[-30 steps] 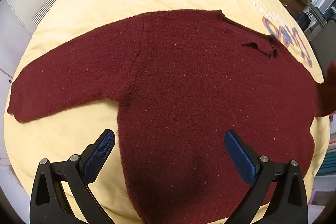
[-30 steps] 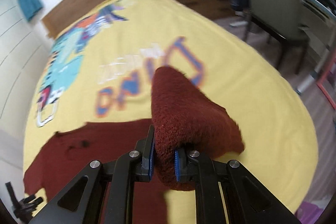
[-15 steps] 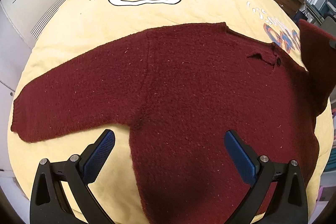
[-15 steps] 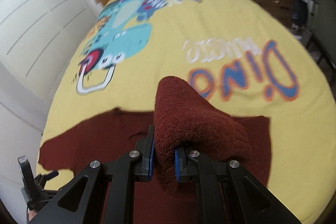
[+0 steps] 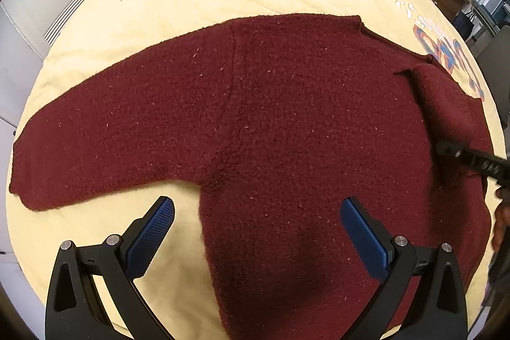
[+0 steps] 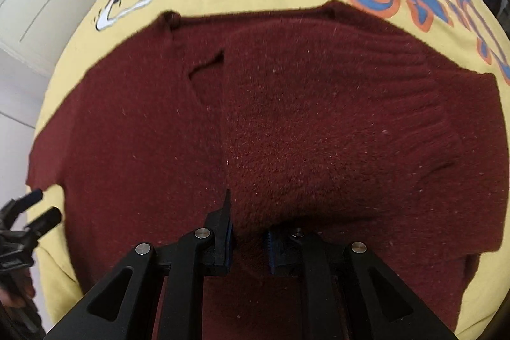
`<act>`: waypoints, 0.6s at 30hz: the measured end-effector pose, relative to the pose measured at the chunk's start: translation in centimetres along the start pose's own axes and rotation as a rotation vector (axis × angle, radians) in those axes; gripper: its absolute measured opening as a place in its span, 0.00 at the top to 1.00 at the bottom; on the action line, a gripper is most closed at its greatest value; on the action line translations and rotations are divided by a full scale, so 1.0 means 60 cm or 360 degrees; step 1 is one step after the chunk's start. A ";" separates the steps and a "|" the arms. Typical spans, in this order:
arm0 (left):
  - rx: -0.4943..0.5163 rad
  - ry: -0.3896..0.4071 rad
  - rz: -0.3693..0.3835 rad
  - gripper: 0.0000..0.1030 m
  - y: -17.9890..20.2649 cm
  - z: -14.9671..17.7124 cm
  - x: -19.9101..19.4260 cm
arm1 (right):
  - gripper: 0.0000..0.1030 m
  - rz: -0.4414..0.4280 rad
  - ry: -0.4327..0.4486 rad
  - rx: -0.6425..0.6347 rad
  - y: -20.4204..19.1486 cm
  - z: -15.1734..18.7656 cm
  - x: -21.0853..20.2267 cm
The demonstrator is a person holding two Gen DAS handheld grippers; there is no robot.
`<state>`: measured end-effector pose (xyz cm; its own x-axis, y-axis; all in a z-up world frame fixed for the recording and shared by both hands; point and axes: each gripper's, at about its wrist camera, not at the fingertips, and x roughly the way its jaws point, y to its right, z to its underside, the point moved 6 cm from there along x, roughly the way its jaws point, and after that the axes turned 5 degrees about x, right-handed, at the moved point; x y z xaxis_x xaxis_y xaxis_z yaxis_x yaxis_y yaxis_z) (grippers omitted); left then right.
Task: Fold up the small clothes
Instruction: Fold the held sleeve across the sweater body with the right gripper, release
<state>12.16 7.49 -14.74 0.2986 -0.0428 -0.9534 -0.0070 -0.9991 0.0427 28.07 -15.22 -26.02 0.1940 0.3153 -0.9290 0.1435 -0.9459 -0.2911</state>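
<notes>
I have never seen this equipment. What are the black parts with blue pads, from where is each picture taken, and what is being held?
They are two hand-held claws, each carried by a person, each with a camera looking along its fingers. In the left view, the left claw is open above a dark red sweater spread on a yellow bedspread. In the right view, the right claw is shut on one sleeve, folded over the sweater's body. The other sleeve lies flat.
</notes>
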 end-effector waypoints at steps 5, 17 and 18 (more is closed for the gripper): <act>0.0012 -0.0009 -0.0012 0.01 0.004 0.001 0.002 | 0.77 0.0029 -0.0005 -0.0014 0.002 0.000 -0.007; 0.0056 -0.0009 -0.0028 0.01 0.024 -0.002 0.005 | 0.24 0.0275 -0.0010 -0.0187 0.080 0.047 -0.092; 0.0068 -0.0007 -0.0029 0.01 0.028 -0.002 0.004 | 0.23 0.0284 0.0006 -0.0164 0.099 0.053 -0.099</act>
<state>12.33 5.82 -14.87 0.2948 -0.0245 -0.9552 -0.0423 -0.9990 0.0126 24.66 -22.94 -22.96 0.2291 0.1441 -0.9627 0.2050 -0.9739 -0.0970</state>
